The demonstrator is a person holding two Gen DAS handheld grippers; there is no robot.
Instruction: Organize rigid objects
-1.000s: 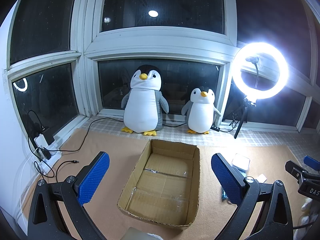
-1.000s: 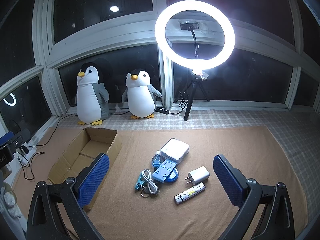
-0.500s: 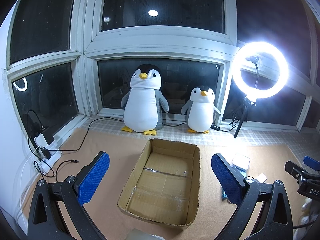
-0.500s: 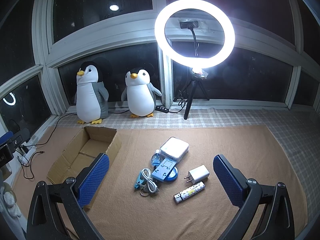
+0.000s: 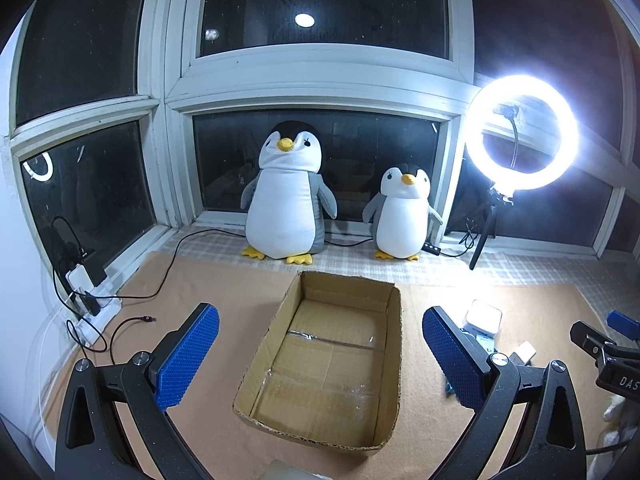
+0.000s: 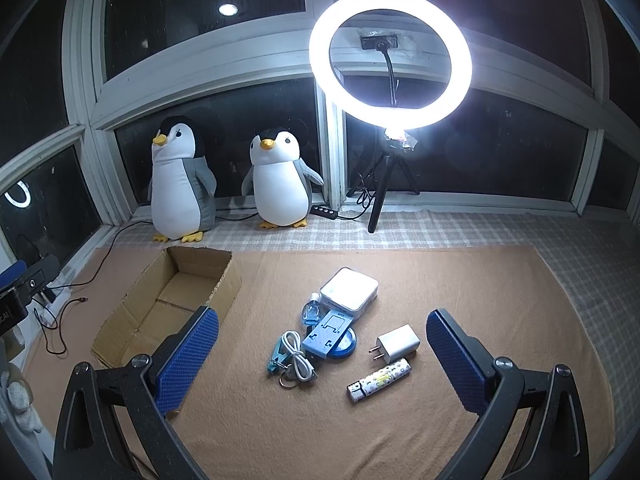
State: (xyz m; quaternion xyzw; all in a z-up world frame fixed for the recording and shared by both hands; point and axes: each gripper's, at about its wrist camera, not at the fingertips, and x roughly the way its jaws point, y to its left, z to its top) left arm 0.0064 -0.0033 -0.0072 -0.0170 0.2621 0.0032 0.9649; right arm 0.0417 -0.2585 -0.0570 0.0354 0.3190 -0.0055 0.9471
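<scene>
Barely anything has shifted since a second ago — the right wrist view has drifted a touch, so the penguins and ring light sit slightly differently in frame, and the left view holds steady. Left gripper (image 5: 320, 344) hangs over the cardboard box (image 5: 394, 344), jaws spread wide, nothing between the blue pads. The box lies open-topped on the tan mat (image 5: 224, 280), bare inside apart from some clear tape on its floor.

Over to the right gripper (image 6: 322, 346) — jaws wide apart too, gripping nothing, poised above the cluster of small things on the mat. In that cluster: a white square case (image 6: 349, 290) at the back, a small blue-liquid bottle (image 6: 311, 311) just beside it, a blue phone stand (image 6: 327, 334) lying on a round blue disc (image 6: 346, 346), a coiled white cable (image 6: 297, 362) over a teal clip (image 6: 276, 358), a white plug adapter (image 6: 394, 343), and a patterned white lighter-like stick (image 6: 379, 380) nearest the camera. All of them lie outside the box, which sits to their left in the right view.

Along the window ledge stand a large plush penguin (image 5: 285, 204) and a small plush penguin (image 5: 402, 216), with a glowing ring light (image 6: 390, 54) on its tripod to their right.
</scene>
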